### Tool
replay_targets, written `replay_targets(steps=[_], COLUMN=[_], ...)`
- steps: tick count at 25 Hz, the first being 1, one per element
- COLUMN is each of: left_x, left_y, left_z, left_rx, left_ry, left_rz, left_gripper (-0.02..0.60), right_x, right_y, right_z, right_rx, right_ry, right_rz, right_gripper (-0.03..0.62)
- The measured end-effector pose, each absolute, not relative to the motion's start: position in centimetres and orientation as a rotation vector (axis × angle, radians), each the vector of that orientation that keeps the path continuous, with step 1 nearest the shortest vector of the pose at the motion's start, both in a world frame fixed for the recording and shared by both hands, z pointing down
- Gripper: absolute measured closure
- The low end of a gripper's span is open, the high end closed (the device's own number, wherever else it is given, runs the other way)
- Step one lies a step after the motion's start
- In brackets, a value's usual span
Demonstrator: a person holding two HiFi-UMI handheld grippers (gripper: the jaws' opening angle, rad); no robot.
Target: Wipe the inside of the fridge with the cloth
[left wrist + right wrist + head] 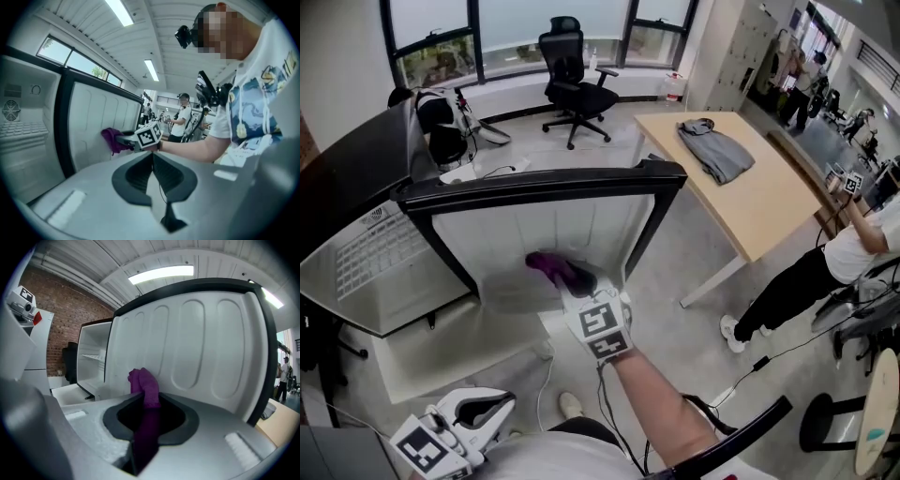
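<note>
Step in hand: by my reading, wiping the inner panel of the open fridge door [546,228], not yet the cabinet.
Cloth: the purple cloth [547,265] lay bunched against that panel, about mid-width and low, toward its bottom edge.
Right gripper [579,283]: jaws clamped on the cloth, which ran down between them and bulged out past the tips onto the panel.
Left gripper [478,412]: jaws together, nothing between them, held low by the person's body, well apart from the fridge [28,140].
Next move: probably a sweep across the ribbed panel toward its edges, pressing firmly so that the wad does not skim over the recesses.
Left gripper view only: the cabinet's shelf [21,129] and fan grille [10,110].
Right gripper view only: the cloth's tail inside the jaws.
</note>
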State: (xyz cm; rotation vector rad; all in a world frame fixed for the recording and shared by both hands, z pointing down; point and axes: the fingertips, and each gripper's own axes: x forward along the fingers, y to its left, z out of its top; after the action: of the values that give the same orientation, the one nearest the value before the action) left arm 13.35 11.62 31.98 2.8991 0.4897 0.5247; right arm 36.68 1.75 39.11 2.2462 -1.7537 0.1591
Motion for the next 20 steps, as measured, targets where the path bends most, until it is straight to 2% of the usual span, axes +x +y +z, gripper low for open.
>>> replay_targets(steps=[9, 20], left_x=[17.7, 18.4], left_y=[14.0, 14.7], left_z=[32.1, 31.9], left_rx=[2.892, 2.881], left_ry=[0.617, 0.649], left_rz=[0.532, 0.552], left_gripper=[0.577, 0.577], right_x=[42.4, 44.2], right_y=[7.5, 10.8], right_z=[39.2, 38.9], right_rx=[2.335, 2.426], right_ry=[-1.610, -1.529], right_rz=[0.173, 0.186], right_gripper=[0.519, 0.519])
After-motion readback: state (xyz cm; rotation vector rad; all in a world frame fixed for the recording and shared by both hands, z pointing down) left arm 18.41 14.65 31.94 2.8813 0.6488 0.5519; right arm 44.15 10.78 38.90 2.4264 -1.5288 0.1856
